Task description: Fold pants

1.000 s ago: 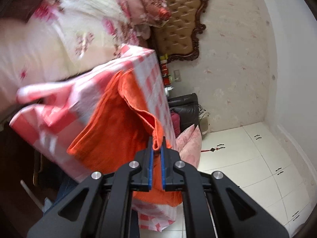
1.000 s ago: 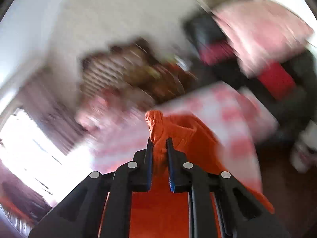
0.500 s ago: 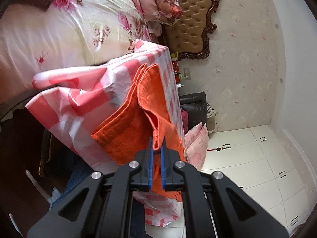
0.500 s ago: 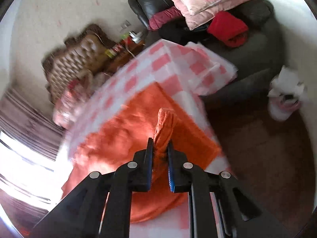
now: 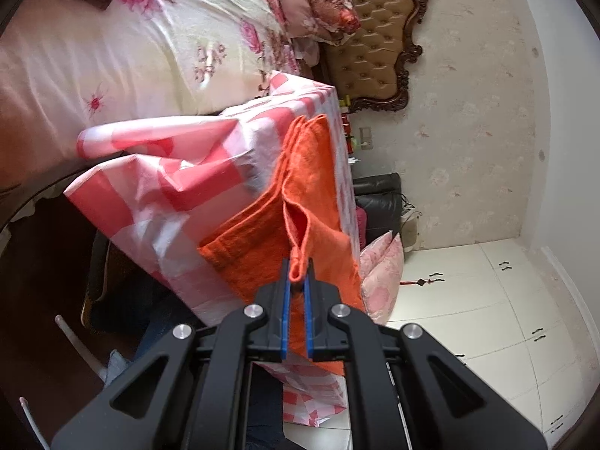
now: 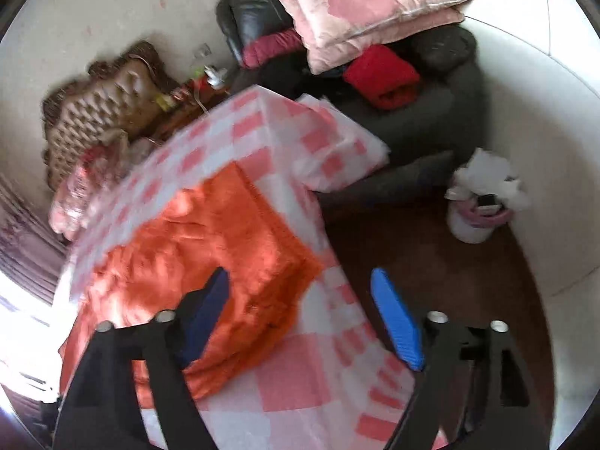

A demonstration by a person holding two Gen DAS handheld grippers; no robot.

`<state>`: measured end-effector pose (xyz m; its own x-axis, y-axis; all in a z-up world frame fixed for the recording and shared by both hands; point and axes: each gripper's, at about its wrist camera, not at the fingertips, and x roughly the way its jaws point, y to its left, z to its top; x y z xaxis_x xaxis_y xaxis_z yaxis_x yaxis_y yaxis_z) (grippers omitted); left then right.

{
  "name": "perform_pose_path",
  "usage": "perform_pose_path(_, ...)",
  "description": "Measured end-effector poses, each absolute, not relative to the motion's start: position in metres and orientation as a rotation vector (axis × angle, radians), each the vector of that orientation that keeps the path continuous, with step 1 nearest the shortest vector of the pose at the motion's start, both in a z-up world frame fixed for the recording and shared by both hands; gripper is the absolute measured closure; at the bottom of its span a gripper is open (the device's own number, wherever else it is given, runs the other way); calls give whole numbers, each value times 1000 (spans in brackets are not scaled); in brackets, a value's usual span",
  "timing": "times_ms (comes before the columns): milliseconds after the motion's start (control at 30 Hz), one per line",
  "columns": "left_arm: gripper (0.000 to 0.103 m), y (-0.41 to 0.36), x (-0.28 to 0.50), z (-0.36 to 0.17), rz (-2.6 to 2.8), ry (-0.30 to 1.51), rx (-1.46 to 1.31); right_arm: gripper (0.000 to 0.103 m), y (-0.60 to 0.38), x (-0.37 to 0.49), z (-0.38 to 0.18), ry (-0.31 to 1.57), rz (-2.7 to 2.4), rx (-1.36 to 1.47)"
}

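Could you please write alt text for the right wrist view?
The right gripper hangs open above folded orange pants lying on a table covered by a pink-checked cloth, its blue pads spread wide. Behind stand a dark armchair piled with pink cushions.

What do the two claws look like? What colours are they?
Both look alike. The left claw has angular black arms with cut-out holes, round silver bolts at the joints, and two flat blue pads on the inner faces. The right claw has the same black arms, silver bolts and ridged blue pads.
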<state>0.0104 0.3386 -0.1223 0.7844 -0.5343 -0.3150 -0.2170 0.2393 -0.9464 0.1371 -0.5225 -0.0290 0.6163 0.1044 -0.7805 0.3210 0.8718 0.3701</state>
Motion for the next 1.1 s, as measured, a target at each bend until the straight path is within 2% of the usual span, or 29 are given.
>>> perform_pose_path(33,88,339,9,-125,-224,689,-1346,23,-525,144,-38,934,-111,537)
perform_pose_path(67,66,340,6,-128,-209,692,-1360,24,-527,147,-43,947,-102,554)
perform_pose_path(100,58,342,1,-130,-198,683,-1372,24,-528,150,-47,949,-98,570)
perform_pose_path(167,54,345,-9,-134,-179,676,-1381,46,-530,155,-50,931,-62,613)
perform_pose_path(200,54,346,-13,-139,-172,675,-1389,64,-530,157,-51,933,-42,635)
perform_pose_path(300,53,341,-11,-158,-194,682,-1435,72,-520,162,-47,942,-43,580)
perform_pose_path(367,45,331,-1,-171,-261,681,-1456,78,-513,161,-40,944,-57,534)
perform_pose_path(433,45,324,6,-184,-296,663,-1501,83,-510,159,-34,940,-57,522)
perform_pose_path(533,45,319,19,-191,-350,609,-1478,85,-510,155,-30,940,-57,516)
perform_pose_path(667,48,316,25,-210,-387,543,-1525,86,-512,151,-31,937,-80,533)
perform_pose_path(700,56,314,26,-212,-396,533,-1530,86,-512,149,-32,939,-86,533)
perform_pose_path(733,82,312,25,-213,-416,523,-1532,86,-512,149,-33,940,-92,537)
perform_pose_path(767,94,312,23,-207,-418,512,-1509,86,-512,147,-33,940,-96,541)
perform_pose_path(933,97,319,21,-145,-344,546,-1328,86,-509,132,-32,925,-119,540)
perform_pose_path(1100,97,330,93,-73,-339,652,-1096,86,-496,94,-37,869,-207,548)
